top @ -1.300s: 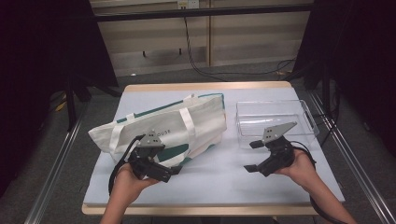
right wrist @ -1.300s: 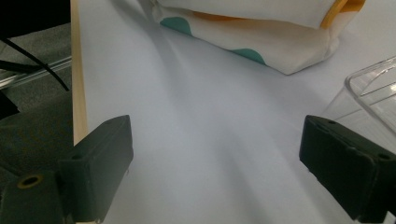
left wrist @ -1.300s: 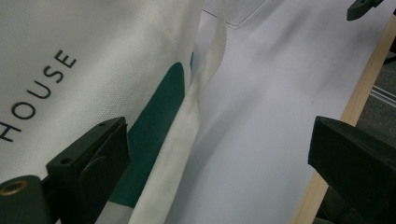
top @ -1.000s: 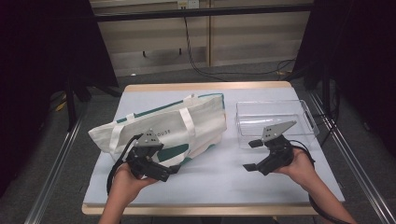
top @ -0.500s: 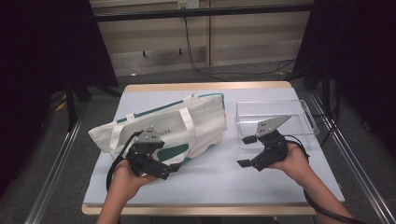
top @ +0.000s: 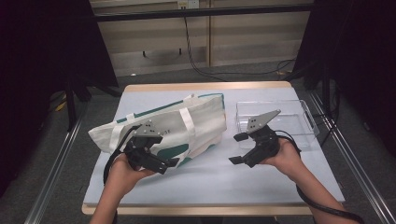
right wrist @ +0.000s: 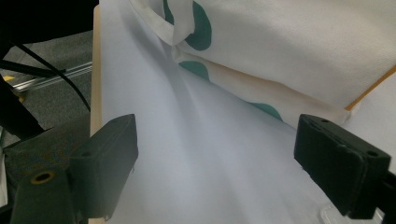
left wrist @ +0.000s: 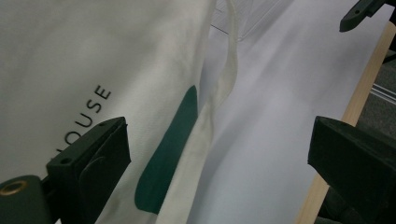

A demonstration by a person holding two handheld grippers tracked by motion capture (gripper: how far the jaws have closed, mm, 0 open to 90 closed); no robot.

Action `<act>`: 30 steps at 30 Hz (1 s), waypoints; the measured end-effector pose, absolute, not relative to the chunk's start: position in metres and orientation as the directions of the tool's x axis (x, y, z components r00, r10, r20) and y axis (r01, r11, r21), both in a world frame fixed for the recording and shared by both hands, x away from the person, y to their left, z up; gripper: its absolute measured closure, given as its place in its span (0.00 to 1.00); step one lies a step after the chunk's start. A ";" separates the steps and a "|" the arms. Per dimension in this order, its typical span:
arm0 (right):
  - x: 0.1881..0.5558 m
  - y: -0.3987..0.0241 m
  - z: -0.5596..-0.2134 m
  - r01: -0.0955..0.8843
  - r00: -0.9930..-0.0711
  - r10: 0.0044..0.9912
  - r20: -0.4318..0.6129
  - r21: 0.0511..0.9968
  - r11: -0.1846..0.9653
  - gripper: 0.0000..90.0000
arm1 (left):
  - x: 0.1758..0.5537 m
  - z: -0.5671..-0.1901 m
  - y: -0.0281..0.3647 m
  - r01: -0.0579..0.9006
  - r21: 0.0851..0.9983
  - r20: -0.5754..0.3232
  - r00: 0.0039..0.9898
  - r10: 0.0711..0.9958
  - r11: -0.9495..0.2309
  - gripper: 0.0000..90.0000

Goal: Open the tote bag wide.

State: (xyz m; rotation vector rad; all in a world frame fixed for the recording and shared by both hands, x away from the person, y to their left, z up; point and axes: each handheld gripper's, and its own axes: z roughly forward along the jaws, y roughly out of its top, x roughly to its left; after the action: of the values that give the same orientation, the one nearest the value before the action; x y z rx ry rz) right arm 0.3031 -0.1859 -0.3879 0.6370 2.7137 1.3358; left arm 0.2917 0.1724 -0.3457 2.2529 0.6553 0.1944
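The table lies under a pale sheet, and most of its left half is taken by the tote, which lies on its side, cream with green patches and dark lettering. To the right of the tote, a clear tray sits near the far right corner. My left gripper is at the tote's near edge, its jaws wide apart; in the left gripper view one jaw lies against the printed cloth and a strap runs between the jaws. My right gripper hovers over bare sheet between tote and tray, its jaws also spread wide and gripping nothing, pointed at the tote's corner.
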 end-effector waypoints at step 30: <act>0.317 -0.170 -0.378 0.323 -0.923 0.367 0.119 0.759 0.565 0.17 | 0.314 -0.308 0.181 0.393 0.702 -0.017 0.843 0.538 -0.594 0.06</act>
State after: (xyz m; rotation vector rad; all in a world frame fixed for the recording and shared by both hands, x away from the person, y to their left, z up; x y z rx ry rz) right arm 0.3168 -0.1701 -0.3779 0.6026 2.7324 1.3090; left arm 0.3142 0.1809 -0.3075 2.2797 0.6739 0.2533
